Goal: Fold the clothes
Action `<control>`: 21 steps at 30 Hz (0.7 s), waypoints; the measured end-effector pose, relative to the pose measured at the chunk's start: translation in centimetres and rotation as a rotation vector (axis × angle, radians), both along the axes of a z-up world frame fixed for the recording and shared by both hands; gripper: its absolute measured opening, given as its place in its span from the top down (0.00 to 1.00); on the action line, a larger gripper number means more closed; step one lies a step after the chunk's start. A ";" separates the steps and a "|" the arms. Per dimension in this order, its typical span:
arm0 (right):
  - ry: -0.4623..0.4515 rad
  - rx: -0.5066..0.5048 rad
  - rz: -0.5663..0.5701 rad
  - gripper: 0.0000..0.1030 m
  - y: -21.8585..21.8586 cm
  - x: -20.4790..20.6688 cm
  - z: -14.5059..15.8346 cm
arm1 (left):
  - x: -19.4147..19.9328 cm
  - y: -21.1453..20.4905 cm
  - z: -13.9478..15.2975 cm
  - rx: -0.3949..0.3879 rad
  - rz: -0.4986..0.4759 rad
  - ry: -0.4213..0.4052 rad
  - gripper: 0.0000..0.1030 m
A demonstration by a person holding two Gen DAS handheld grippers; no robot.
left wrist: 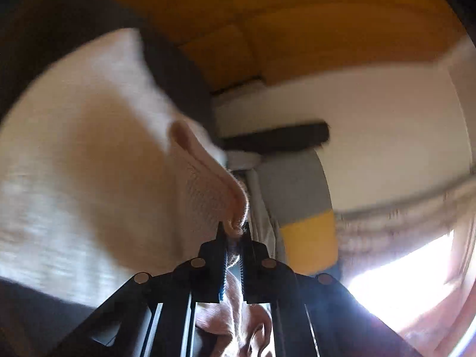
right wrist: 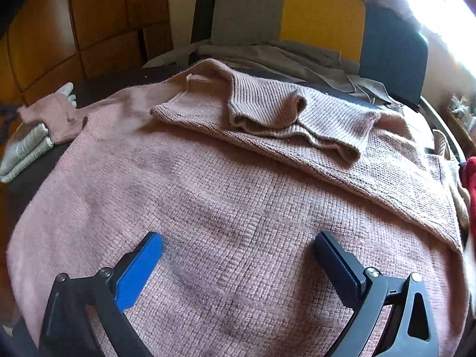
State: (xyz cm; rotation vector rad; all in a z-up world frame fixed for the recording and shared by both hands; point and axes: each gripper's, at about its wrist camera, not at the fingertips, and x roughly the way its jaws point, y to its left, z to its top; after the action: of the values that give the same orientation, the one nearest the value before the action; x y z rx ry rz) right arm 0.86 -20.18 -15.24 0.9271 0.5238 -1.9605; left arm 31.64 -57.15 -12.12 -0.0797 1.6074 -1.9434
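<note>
Left gripper (left wrist: pixel 233 232) is clamped tight on a bunched edge of the pink knit sweater (right wrist: pixel 238 214), lifting it, while the right gripper (right wrist: pixel 238 247) hangs spread wide over the sweater lying flat on the dark table (right wrist: pixel 95 89), near a folded pale knit (right wrist: pixel 26 145).

sweater (right wrist: pixel 238 178) on table (right wrist: pixel 98 89), folded cloth (right wrist: pixel 26 148) left

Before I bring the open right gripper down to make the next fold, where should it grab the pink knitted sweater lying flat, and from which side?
Probably the near hem edge of the pink knitted sweater, coming in low from the near side. The right gripper hangs open over the flat middle, where there is no edge to pinch. The sleeve is already folded across the chest.
</note>
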 end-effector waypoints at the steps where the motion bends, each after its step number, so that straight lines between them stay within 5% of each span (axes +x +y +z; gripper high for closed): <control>1: 0.000 0.000 0.001 0.00 -0.1 0.0 -0.1 | -1.6 0.2 0.9 -0.032 -0.041 -0.015 0.95; 9: -0.003 -0.009 0.003 0.00 0.0 0.0 -0.1 | -16.3 3.3 3.6 -0.134 -0.412 -0.135 0.95; 15: -0.014 -0.021 0.005 0.00 0.2 0.0 0.0 | -25.4 10.2 -0.2 -0.111 -0.646 -0.244 0.95; 21: -0.029 -0.026 0.008 0.00 0.2 -0.7 -0.1 | -29.5 13.7 -3.3 -0.106 -0.767 -0.364 0.94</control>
State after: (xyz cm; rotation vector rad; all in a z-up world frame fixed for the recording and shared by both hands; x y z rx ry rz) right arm 0.16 -19.93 -15.35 0.9349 0.4830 -1.9397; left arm 2.10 -43.45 -15.43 0.9183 1.3871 -2.4024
